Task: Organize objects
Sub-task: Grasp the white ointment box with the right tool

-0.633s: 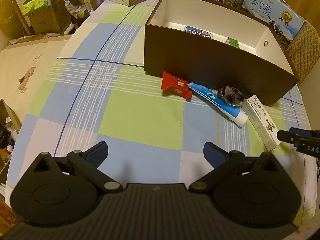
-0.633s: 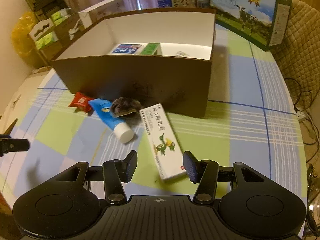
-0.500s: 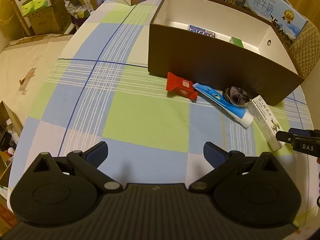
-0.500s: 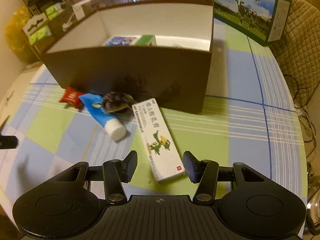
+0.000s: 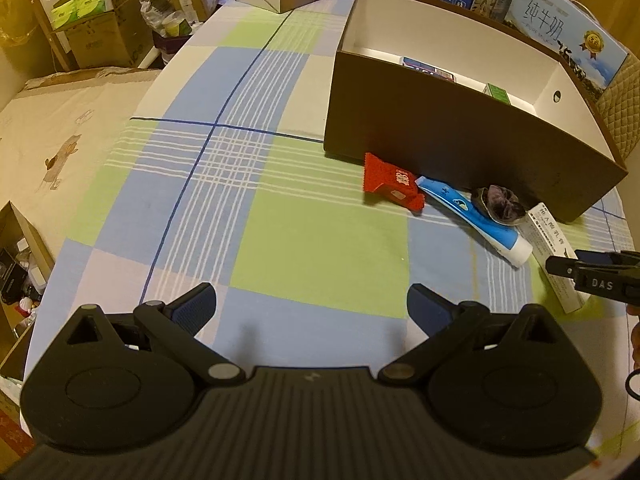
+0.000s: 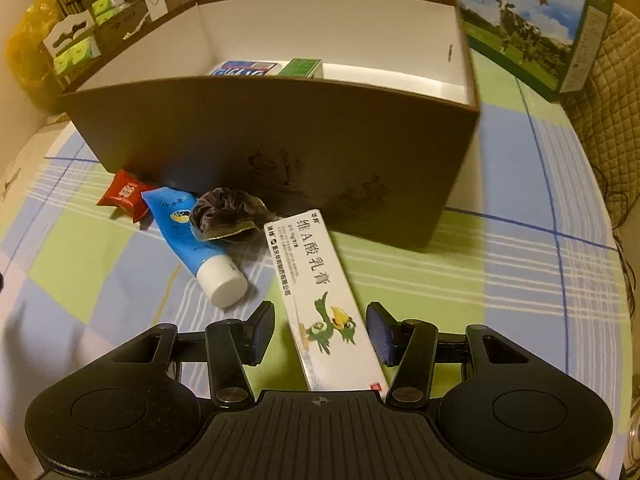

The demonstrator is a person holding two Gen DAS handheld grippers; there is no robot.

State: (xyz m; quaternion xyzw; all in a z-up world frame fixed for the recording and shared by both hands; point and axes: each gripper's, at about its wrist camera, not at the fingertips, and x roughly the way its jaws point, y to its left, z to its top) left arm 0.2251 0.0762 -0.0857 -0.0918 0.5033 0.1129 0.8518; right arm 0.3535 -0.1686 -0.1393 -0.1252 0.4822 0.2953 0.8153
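Note:
A brown box with a white inside stands on the checked tablecloth; two small cartons lie in it. In front of it lie a red snack packet, a blue tube, a dark velvet scrunchie and a long white ointment carton. My right gripper is open, with one jaw on each side of the carton's near end, not touching it. My left gripper is open and empty over the cloth, well short of the red packet. The right gripper's tip shows in the left wrist view.
Milk cartons stand behind the box to the right. A padded chair back is at the far right. Cardboard boxes and tissue packs stand off the table to the left. The table's edge curves close by on the left.
My right gripper has moved forward and down, so the white carton's near end now lies between its jaws. My left gripper has drawn slightly back and left; its jaws stay open.

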